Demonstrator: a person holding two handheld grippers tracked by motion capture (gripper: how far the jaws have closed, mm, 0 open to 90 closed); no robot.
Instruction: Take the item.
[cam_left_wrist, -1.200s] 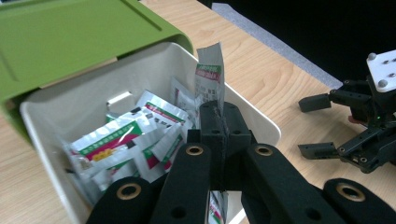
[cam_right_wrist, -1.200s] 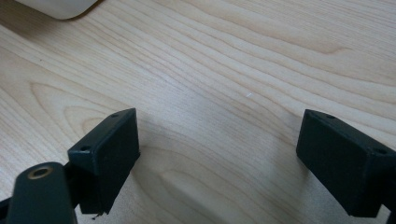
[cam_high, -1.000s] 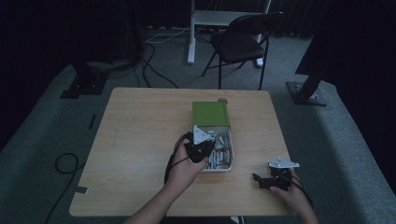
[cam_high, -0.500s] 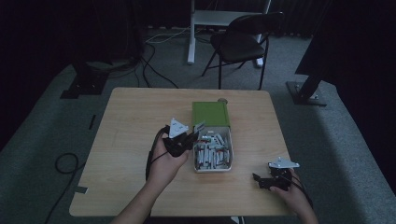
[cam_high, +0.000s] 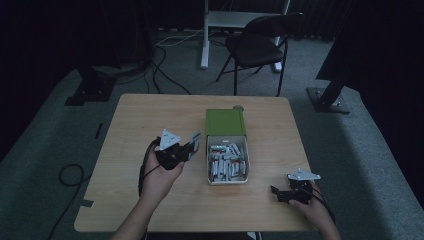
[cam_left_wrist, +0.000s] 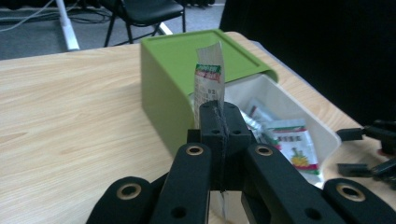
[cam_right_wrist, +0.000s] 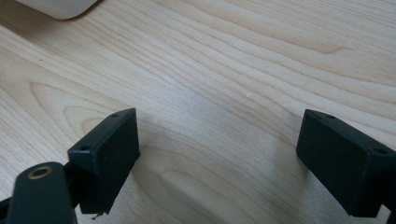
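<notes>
A green box (cam_high: 225, 121) stands mid-table, its white drawer (cam_high: 228, 182) pulled out toward me and holding several small sachets (cam_high: 227, 161). My left gripper (cam_high: 192, 145) hovers just left of the drawer, shut on one sachet (cam_high: 196, 138). In the left gripper view the sachet (cam_left_wrist: 208, 77) sticks up from between the closed jaws of the left gripper (cam_left_wrist: 219, 109), with the green box (cam_left_wrist: 187, 65) and the drawer (cam_left_wrist: 299, 116) behind it. My right gripper (cam_high: 276, 192) rests open on the table at the front right. Bare wood lies between the jaws of the right gripper (cam_right_wrist: 219, 135).
The wooden table (cam_high: 140, 115) has free room on its left half and along the front edge. A black chair (cam_high: 260, 47) and a white stand (cam_high: 205, 35) are on the floor beyond the table. Cables (cam_high: 70, 175) lie on the carpet at the left.
My left gripper has moved left, off the drawer and out beside it, carrying the sachet. The right gripper has stayed put.
</notes>
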